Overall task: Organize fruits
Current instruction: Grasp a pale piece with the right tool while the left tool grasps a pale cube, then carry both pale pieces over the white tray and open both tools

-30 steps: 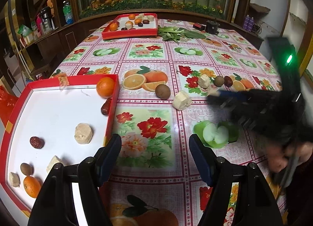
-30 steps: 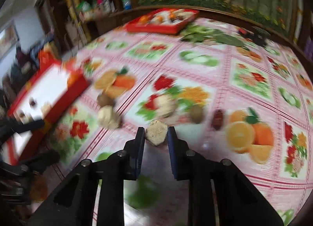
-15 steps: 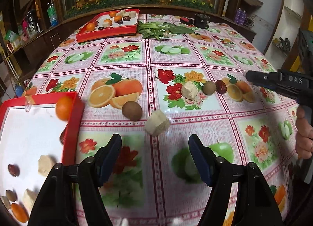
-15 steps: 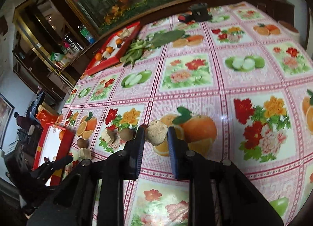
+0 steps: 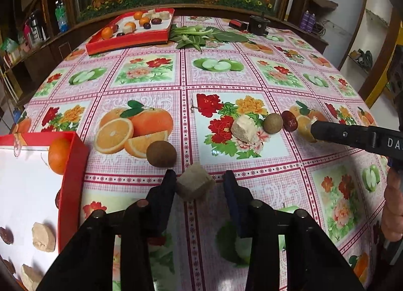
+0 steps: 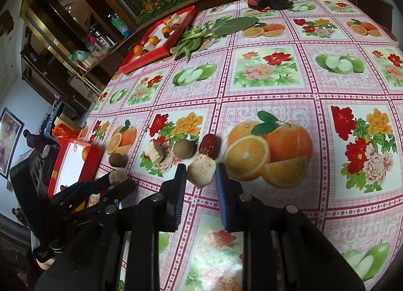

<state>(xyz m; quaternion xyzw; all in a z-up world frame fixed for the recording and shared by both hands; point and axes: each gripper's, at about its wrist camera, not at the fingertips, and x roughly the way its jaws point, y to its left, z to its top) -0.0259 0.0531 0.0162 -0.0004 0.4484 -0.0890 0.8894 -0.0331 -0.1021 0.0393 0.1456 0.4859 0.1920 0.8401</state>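
A beige, rough-cut fruit cube (image 5: 195, 185) is bracketed on the floral oilcloth worktop (image 5: 151, 74) by the spread left tool (image 5: 199, 185), right of the red cardboard tray (image 5: 73, 165), while a similar pale chunk (image 6: 201, 172) is clamped in the right tool (image 6: 200, 177); closing and transfer to the tray are judged next.

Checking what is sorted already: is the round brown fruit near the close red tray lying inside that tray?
No, the round brown fruit lies on the tablecloth, outside the red tray.
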